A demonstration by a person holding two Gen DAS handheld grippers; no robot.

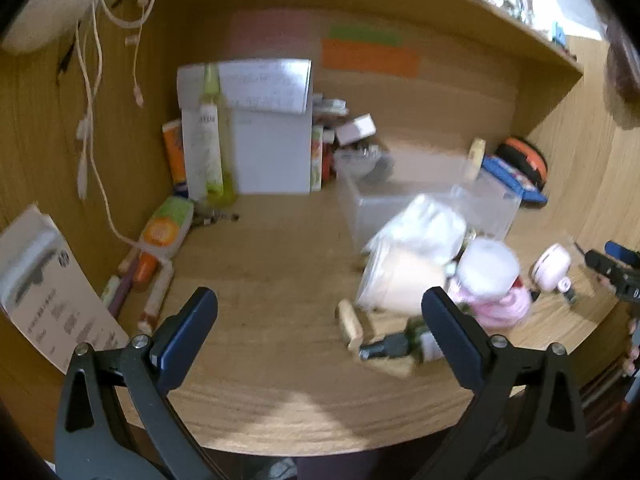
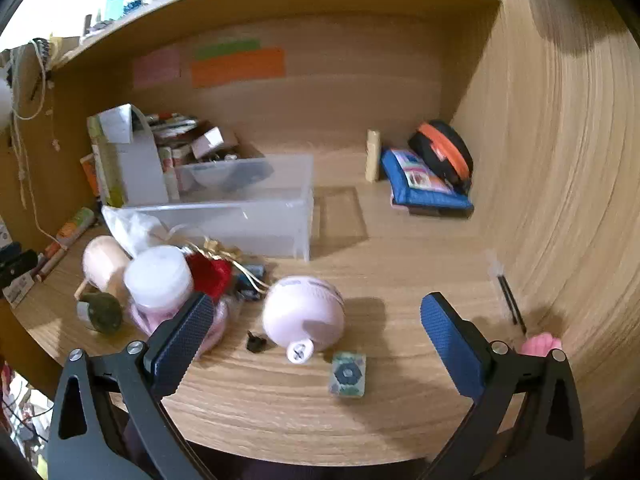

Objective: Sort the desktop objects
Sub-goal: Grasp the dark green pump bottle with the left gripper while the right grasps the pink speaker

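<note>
Across the front half of the wooden desk lies the clutter that the sorting is meant to deal with, and both claws hang above it with nothing in them. From its own camera the left gripper shows its jaws spread wide over a bare stretch of wood, tilted down toward the desk, which reads as a survey pose and not a reach for any one item. The right gripper is likewise wide and empty, and between its fingers sits the pale pink round gadget, with a small patterned square just in front of it and a tiny black piece just to its left; that framing suggests the pink gadget is the likeliest first pick, though nothing is touched yet. Left of it the loose things crowd together: a white-lidded jar on something pink, a red tuft, a dark green bottle lying on its side, and a crumpled clear bag. Behind them stands the clear plastic bin, open at the top and close to the pile, probably the place these things are meant to go. Taller boxes and tubes stand against the back left corner, and a blue pouch with an orange-and-black case leaning on it rests at the back right, seemingly parked out of the working area. A pen lies by the right wall, apart from the rest.
</note>
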